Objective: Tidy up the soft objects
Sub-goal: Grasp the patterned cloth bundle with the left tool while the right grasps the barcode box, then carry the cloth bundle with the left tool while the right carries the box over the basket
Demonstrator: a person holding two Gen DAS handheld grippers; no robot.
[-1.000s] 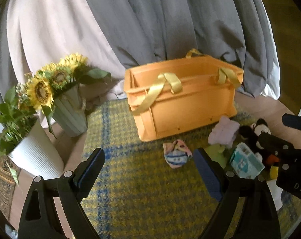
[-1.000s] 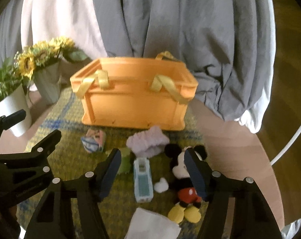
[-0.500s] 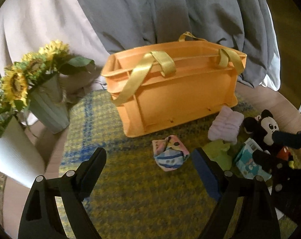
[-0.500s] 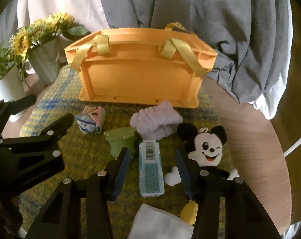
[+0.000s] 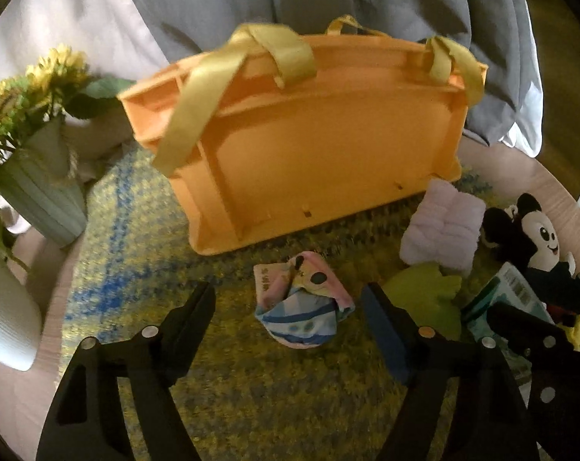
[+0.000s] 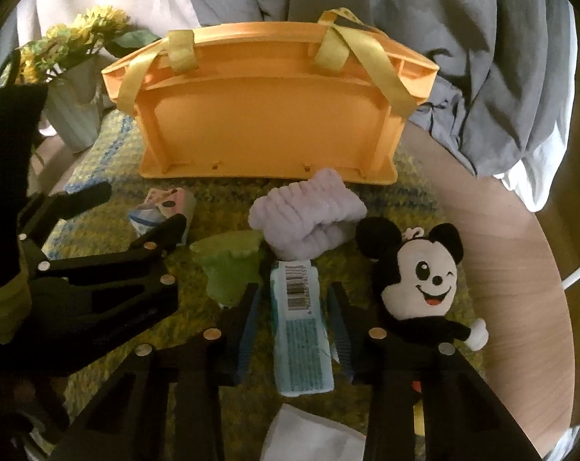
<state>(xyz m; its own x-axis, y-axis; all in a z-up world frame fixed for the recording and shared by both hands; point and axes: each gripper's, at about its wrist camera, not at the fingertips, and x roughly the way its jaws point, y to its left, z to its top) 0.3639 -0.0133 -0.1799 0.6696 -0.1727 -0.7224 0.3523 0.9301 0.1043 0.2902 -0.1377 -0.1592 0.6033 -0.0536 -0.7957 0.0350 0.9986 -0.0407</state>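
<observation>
Tissue pack (image 6: pixel 300 328) lies lengthwise btwn spread right tool (image 6: pixel 295 320), barcode end toward crate (image 6: pixel 269 105); left tool (image 5: pixel 290 307) spread.

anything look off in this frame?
Nothing damaged or spilled. The orange basket stands upright on the mat. The one non-plush item is a barcoded packet among the soft toys, between the open right gripper jaws. The white cloth sits at the mat's near edge.
</observation>
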